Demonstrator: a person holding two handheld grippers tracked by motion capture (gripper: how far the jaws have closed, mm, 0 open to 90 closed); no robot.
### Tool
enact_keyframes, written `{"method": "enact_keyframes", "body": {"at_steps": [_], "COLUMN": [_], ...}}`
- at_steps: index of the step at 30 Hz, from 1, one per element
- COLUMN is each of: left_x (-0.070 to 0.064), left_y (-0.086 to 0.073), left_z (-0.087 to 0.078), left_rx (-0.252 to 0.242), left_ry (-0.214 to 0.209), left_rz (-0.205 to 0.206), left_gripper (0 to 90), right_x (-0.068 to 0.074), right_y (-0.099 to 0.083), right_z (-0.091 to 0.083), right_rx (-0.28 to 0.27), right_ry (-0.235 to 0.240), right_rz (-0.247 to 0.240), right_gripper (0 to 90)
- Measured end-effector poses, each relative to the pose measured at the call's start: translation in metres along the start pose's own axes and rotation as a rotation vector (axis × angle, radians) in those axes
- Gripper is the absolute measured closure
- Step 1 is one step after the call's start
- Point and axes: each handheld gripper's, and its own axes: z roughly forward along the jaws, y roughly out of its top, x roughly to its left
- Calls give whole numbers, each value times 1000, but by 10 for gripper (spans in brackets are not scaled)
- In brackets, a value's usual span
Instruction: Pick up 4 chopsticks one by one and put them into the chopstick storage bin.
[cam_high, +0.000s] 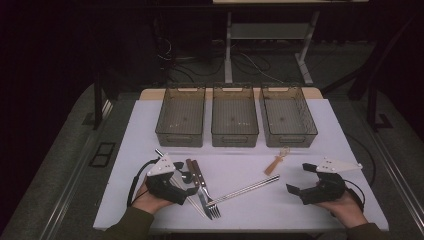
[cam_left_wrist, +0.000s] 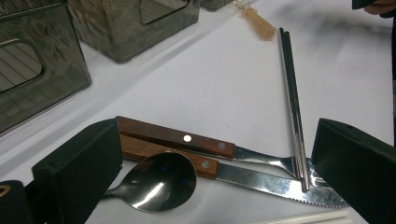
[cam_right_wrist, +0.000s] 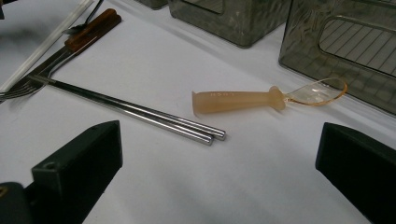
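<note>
My left gripper (cam_high: 185, 178) stands open over a heap of cutlery near the table's front left. Between its jaws (cam_left_wrist: 217, 154) lie a wood-handled fork (cam_left_wrist: 177, 137), a wood-handled serrated knife (cam_left_wrist: 280, 186) and a steel spoon (cam_left_wrist: 159, 182). A pair of metal chopsticks (cam_high: 245, 190) (cam_left_wrist: 292, 93) runs from the fork's tines toward the right. At the front right my right gripper (cam_high: 298, 177) is open and holds nothing. An amber plastic spoon (cam_right_wrist: 243, 100) (cam_high: 277, 161) and the chopstick ends (cam_right_wrist: 205, 133) lie on the table ahead of its jaws (cam_right_wrist: 219, 149).
Three dark see-through bins (cam_high: 182, 117) (cam_high: 235, 117) (cam_high: 287, 117) stand side by side at the back of the white table (cam_high: 340, 150). White chopsticks (cam_left_wrist: 308, 218) lie at the near edge of the heap. Dark floor and table legs lie beyond.
</note>
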Motion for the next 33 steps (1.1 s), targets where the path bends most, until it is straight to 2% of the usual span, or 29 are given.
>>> {"method": "enact_keyframes", "body": {"at_steps": [10,14,17,18,21,22,26,29,31,32,33], "left_x": [1,2,5,7,13,15,23,27,31,32,34], "left_y": [0,0,0,1,1,1,-1,-2,-2,-2,-2], "left_z": [1,1,-1,-2,-5,-6,-6,-6,-7,-6,-6], "left_rx": [21,43,57,58,65,69,89,111,122,125,130], "left_ry": [2,21,42,47,65,65,86,110,121,130,140], "left_rz": [-5,-4,3,1,-11,-15,-19,-21,-22,-24,-21], "left_gripper": [35,76,152,152,262,262,394,444,525,525,581], "right_x": [-2,-2,-2,-2,-1,-1,0,0,1,1,0], "right_y": [0,-1,-1,-1,0,0,0,0,0,0,-1], "right_z": [-1,0,0,0,0,0,1,1,1,1,1], "right_rx": [-3,-1,-1,-1,-1,-1,5,6,6,6,8], "right_ry": [4,10,9,9,11,11,8,8,7,7,9], "right_rz": [5,9,3,3,1,1,-1,0,0,0,0], "right_gripper": [5,5,5,5,5,5,5,5,5,5,5]}}
